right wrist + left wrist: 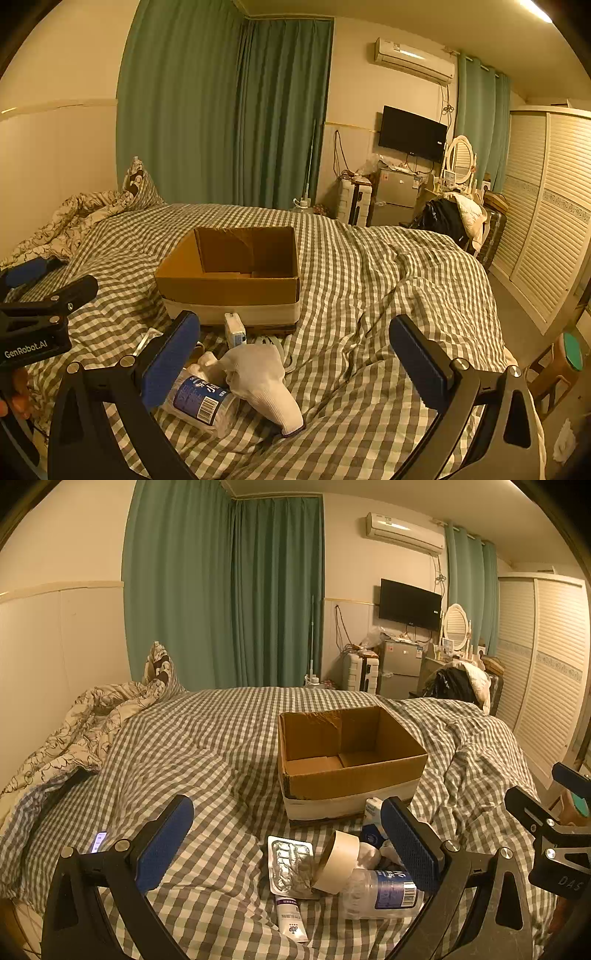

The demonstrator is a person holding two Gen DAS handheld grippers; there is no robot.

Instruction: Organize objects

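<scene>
An open, empty cardboard box (347, 760) (232, 277) sits on the checked bed. In front of it lies a pile: a roll of tape (338, 864), a foil blister pack (290, 866), a white tube (291, 919), a crushed plastic bottle with blue label (380, 893) (201, 402), a white glove (262, 384) and a small white carton (234, 330) (373, 808). My left gripper (288, 842) is open above the pile, holding nothing. My right gripper (295, 358) is open, empty, with the glove and bottle between and below its fingers.
A crumpled floral quilt (74, 731) lies at the bed's left. A phone (99, 842) lies on the bed left of the left gripper. A fridge (400, 668), a TV and a wardrobe (546, 664) stand beyond the bed. A stool (561, 362) stands at the right.
</scene>
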